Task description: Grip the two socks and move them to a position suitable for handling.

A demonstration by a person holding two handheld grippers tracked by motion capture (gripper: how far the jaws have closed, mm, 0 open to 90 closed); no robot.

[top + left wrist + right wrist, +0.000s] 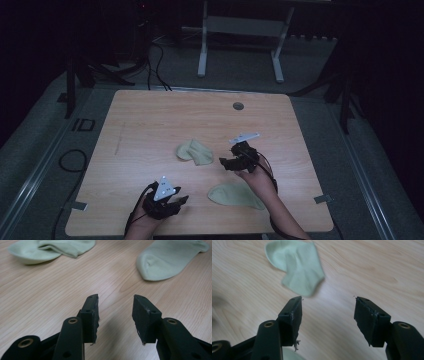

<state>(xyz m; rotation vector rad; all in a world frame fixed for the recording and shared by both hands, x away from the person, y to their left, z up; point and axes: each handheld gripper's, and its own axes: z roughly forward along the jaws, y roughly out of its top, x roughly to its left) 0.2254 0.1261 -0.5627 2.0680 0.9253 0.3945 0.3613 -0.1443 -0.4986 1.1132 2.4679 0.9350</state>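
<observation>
High view is showing a pale wooden tabletop (150, 120) in a dim room, with two light green socks lying on it. One crumpled sock (194, 152) is sitting near the middle of the frame; one flat sock (235, 195) is lying lower and to the right, partly under the person's right forearm. The left tool (179, 200) is hovering at the lower left of centre, its jaws standing partly apart with nothing between them. The right tool (224, 163) is hanging just right of the crumpled sock, its jaws standing wide and empty.

Right gripper view is looking along open jaws at the crumpled sock (295, 266) in the upper left of the frame, slightly blurred. Left gripper view is showing both socks along the top edge, the crumpled sock (50, 248) at upper left and the flat sock (170, 258) at upper right.

To do the pickup well, the right tool should probably be coming down over a raised fold of the crumpled sock, pinching cloth rather than scraping wood. Lifting slowly should be keeping the fabric from slipping.

No brand, label or readable writing is showing on the socks or tabletop.
</observation>
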